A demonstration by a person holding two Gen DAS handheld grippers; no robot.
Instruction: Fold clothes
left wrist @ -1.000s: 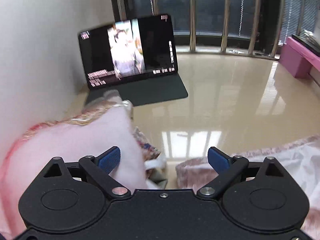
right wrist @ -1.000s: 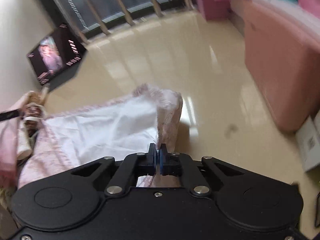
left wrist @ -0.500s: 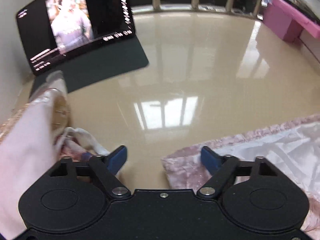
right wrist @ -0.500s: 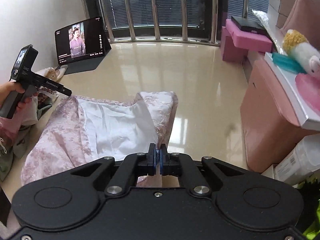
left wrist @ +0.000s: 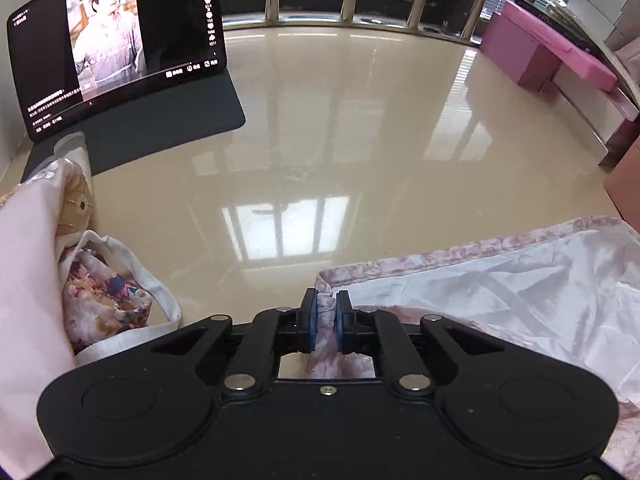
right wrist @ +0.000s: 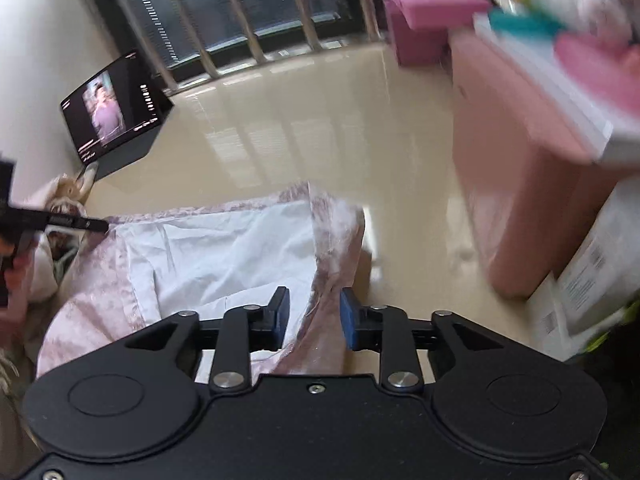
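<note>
One pink garment (right wrist: 120, 292) lies spread on the glossy cream floor (left wrist: 360, 152), its white lining (left wrist: 500, 288) facing up and a pink patterned border running along its far edge. It sits near the left wall side of the floor, in front of the barred window. No finished fold shows yet; judging by how it lies, the work is at an early stage, with the cloth only partly turned.

In the left wrist view, the left gripper (left wrist: 327, 322) has its jaws closing on the near left corner of the garment, and a tuft of pink fabric is pinched between the blue pads. In the right wrist view, the right gripper (right wrist: 314, 318) has its jaws opening; a raised ridge of the pink edge stands between the pads, but they no longer press on it, so this corner appears to be released. That ridge forms a loose flap turned over the lining on the garment's right side.

A heap of other clothes (left wrist: 80, 288), pale pink and flowered, waits along the left edge of the floor against the wall, apparently unfolded. A tablet (left wrist: 116, 44) stands propped on its dark cover in the far left corner, playing a video. Pink boxes (left wrist: 532, 56) and a pink cabinet (right wrist: 516, 184) line the right edge.

Left to do, as far as can be judged: bring the held corner across, flatten the layers, finish this piece, then take on the heap.
</note>
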